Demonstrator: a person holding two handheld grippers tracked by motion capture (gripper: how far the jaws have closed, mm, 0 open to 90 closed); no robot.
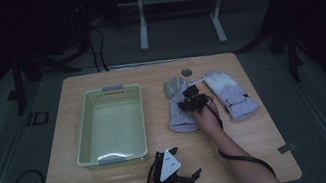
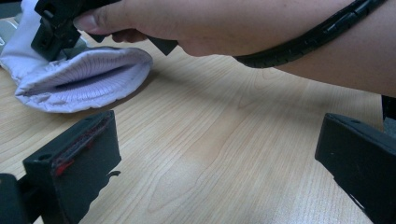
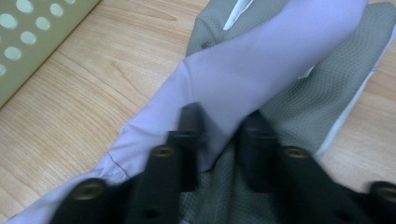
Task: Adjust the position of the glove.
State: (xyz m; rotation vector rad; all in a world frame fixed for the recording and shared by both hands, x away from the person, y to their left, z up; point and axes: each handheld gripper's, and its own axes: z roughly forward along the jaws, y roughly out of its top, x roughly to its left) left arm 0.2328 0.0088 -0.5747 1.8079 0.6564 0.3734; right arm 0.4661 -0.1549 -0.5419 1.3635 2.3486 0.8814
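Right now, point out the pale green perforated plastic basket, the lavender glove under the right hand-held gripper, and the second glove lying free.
Pale green perforated plastic basket [image 1: 85,133], high view, left rim.
Lavender padded glove under the right hand-held gripper [image 1: 179,121], high view, cuff end.
Second lavender glove [image 1: 235,96], high view, back of the palm.

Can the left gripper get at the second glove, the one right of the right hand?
Probably not directly: the left gripper sits at the near edge, and the right forearm lies across the way to that glove.

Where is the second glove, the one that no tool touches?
In the high view, the free glove lies flat right of the right tool and the other glove, far from the basket.
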